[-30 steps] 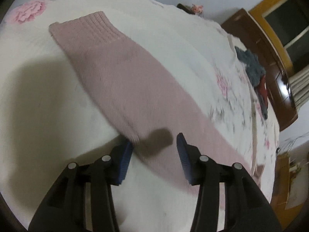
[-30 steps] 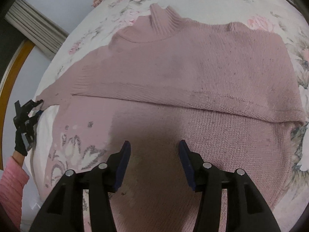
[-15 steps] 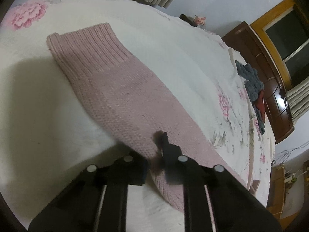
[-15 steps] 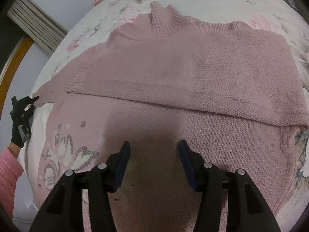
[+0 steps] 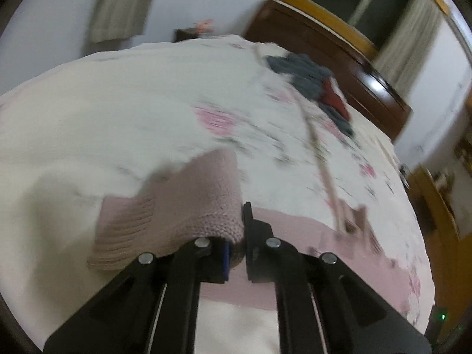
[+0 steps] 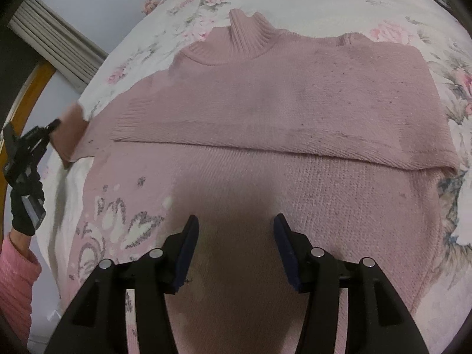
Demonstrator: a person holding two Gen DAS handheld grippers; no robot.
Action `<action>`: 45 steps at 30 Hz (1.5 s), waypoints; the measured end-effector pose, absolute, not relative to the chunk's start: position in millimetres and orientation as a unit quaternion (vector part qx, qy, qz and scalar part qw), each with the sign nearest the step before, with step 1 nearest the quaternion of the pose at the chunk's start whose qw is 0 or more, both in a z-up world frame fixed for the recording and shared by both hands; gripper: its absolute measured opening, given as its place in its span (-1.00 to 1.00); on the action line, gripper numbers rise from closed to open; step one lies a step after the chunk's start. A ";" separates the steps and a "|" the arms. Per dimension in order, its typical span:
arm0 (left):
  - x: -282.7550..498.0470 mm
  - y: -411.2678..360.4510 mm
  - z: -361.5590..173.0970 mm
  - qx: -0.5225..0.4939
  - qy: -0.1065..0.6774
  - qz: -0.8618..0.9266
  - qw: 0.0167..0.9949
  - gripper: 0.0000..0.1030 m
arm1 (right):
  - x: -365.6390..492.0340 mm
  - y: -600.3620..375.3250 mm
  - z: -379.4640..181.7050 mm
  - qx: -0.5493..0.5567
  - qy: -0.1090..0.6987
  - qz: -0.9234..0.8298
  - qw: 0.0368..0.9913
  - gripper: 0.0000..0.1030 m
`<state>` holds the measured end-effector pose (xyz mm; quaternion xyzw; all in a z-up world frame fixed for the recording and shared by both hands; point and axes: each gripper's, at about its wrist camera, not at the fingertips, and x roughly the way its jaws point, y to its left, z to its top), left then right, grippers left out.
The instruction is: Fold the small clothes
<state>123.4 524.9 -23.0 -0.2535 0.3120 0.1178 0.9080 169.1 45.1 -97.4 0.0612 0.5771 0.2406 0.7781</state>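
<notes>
Sweater sleeve (image 5: 188,209) pinched in left gripper (image 5: 236,244).

Bed (image 6: 368,8) with a pink sweater (image 6: 265,112) spread on its floral cover.

The bed wears a cream bedspread (image 5: 118,103) printed with pink roses and grey-green leaves; in the left wrist view much of it is motion-blurred. The pink knitted turtleneck sweater lies flat across the cover, ribbed collar toward the far side, one sleeve folded straight across its body, a grey-and-white pattern on its lower front. Its other sleeve (image 5: 188,206) is raised off the cover near the bed's edge, ribbed cuff hanging. Well apart, near the dark wooden headboard (image 5: 339,59), a heap of grey and red clothes (image 5: 312,85) lies on the bedspread.
</notes>
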 end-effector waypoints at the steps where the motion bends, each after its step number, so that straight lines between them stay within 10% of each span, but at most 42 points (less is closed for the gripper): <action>1: 129.6 507.3 -23.2 -0.252 0.316 0.104 0.909 -0.89 | 168.5 43.4 -96.4 0.061 0.576 0.240 0.779 0.03; 19: 203.3 331.7 -97.4 -0.240 0.387 0.010 0.890 -0.88 | 165.0 17.6 -102.2 0.079 0.566 0.242 0.784 0.04; 35: 163.1 355.0 -115.8 -0.312 0.469 -0.094 0.821 -0.46 | 174.9 19.6 -104.6 0.078 0.583 0.237 0.773 0.05; 45: 165.3 439.4 -97.6 -0.175 0.458 0.098 0.866 -0.24 | 212.1 87.9 -78.0 0.063 0.586 0.272 0.761 0.05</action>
